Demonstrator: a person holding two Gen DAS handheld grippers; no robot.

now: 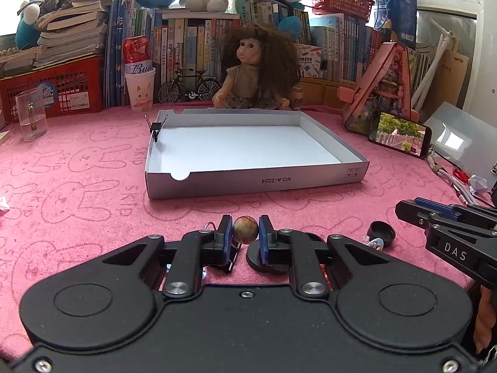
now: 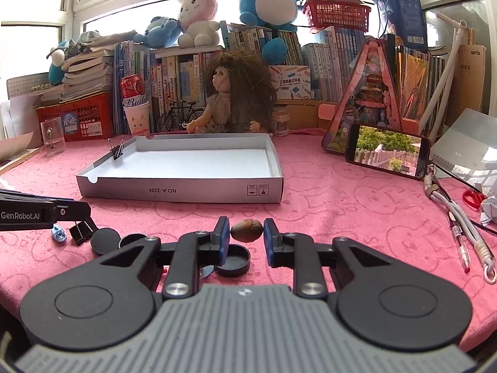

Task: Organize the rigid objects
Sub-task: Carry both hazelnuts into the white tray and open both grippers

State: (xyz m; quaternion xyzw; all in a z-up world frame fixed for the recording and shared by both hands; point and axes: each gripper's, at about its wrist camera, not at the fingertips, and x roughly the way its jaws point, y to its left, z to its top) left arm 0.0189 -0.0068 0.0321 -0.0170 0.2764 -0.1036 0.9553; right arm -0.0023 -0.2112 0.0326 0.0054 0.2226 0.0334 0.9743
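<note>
A round brown bead sits pinched between the blue pads of the left gripper, whose jaws are clenched on it from both sides. The bead is held clear of the pink cloth, in front of the near wall of the white tray. The left gripper points forward and somewhat downward toward that tray, its black linkage arms symmetric about the bead.

An oval brown nut is likewise grasped between the pads of the right gripper, jaws closed on its two ends, above the cloth and just beyond a black cap lying open side up. The right gripper also tilts forward and slightly down, aimed at the tray's near right corner. The two tools are side by side, each showing at the edge of the other's view.

On the cloth between them lie a flat black disc, a binder clip and a small blue piece. A second clip is fixed upright on the tray's left wall; the tray floor is bare. Behind the tray sits a doll; to its right a phone leans with its screen lit.
</note>
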